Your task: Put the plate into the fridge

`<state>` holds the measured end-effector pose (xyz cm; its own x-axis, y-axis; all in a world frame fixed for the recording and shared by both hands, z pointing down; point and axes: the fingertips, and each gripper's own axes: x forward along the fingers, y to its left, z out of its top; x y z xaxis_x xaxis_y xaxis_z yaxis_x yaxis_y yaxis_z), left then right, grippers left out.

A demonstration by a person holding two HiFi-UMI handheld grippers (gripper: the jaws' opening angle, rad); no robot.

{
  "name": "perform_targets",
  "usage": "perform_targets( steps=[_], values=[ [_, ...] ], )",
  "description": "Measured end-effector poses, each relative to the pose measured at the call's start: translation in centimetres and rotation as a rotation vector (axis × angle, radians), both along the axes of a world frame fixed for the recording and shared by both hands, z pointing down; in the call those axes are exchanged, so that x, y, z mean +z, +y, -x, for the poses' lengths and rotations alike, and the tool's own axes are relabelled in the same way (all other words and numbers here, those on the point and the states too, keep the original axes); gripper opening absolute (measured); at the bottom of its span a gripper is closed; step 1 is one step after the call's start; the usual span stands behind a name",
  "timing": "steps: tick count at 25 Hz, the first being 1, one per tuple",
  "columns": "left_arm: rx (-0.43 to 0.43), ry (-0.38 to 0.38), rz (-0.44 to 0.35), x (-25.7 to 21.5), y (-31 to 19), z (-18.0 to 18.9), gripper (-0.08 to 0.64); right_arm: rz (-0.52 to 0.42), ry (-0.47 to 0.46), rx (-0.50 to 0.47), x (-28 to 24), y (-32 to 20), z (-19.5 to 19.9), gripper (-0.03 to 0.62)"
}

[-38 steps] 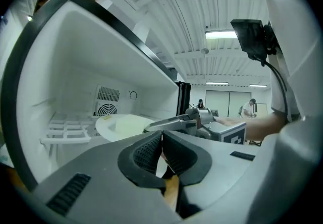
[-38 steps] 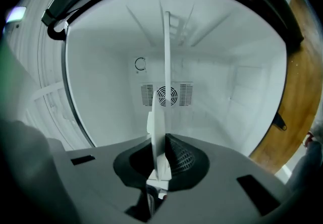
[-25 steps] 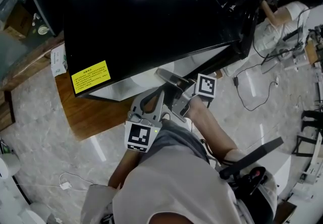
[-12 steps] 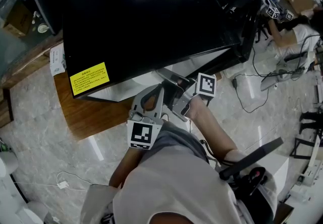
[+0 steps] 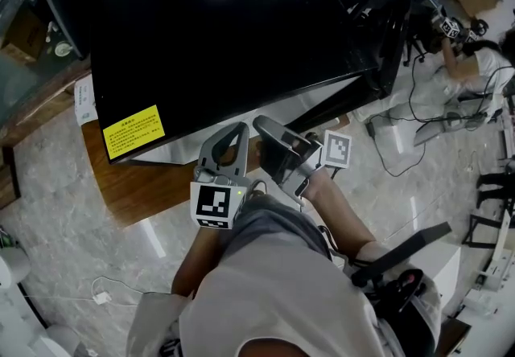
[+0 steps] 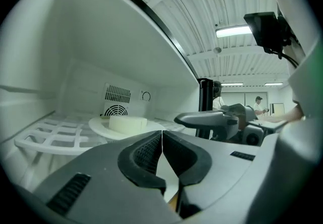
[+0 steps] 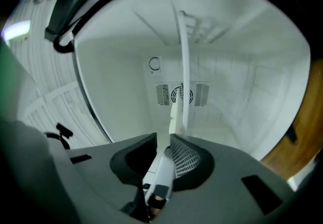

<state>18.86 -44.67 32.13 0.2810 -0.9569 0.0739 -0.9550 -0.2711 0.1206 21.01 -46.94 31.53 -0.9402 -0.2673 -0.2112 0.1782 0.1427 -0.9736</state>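
Note:
In the left gripper view a white plate (image 6: 103,128) with a pale block (image 6: 128,124) on it lies on the white wire shelf (image 6: 45,140) inside the fridge. My left gripper (image 6: 162,140) is shut and empty, just short of the plate. My right gripper (image 6: 202,118) reaches in from the right at the plate's rim. Its own view is turned on its side, so the plate (image 7: 182,61) shows edge-on. The rim runs between the jaws of the right gripper (image 7: 162,153), which are opening, with a gap at the left pad. From above, both grippers (image 5: 229,134) (image 5: 272,129) point under the fridge's black top (image 5: 225,26).
The fridge stands on a wooden platform (image 5: 145,186) with a yellow label (image 5: 133,126) on its front edge. Its open door (image 5: 392,34) stands at the right. Cables (image 5: 402,162) trail over the marble floor. A fan grille (image 6: 115,110) is on the fridge's back wall.
My left gripper has moved forward toward the fridge opening. The right gripper's marker cube has shifted slightly back and to the right.

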Motion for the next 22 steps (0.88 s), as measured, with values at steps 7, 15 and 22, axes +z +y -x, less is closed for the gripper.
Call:
perform_targets(
  steps=[7,15,22],
  values=[
    [-0.014,-0.025,0.000,0.3,-1.1,0.5,0.020,-0.979,0.780,0.206,0.7,-0.6,-0.5,0.034],
    [-0.124,-0.078,-0.035,-1.1,0.1,2.6,0.020,-1.211,0.901,0.233,-0.7,-0.3,2.2,0.034],
    [-0.119,-0.070,-0.011,-0.5,-0.4,3.1,0.020,-1.208,0.910,0.240,-0.6,-0.9,2.7,0.034]
  ],
)
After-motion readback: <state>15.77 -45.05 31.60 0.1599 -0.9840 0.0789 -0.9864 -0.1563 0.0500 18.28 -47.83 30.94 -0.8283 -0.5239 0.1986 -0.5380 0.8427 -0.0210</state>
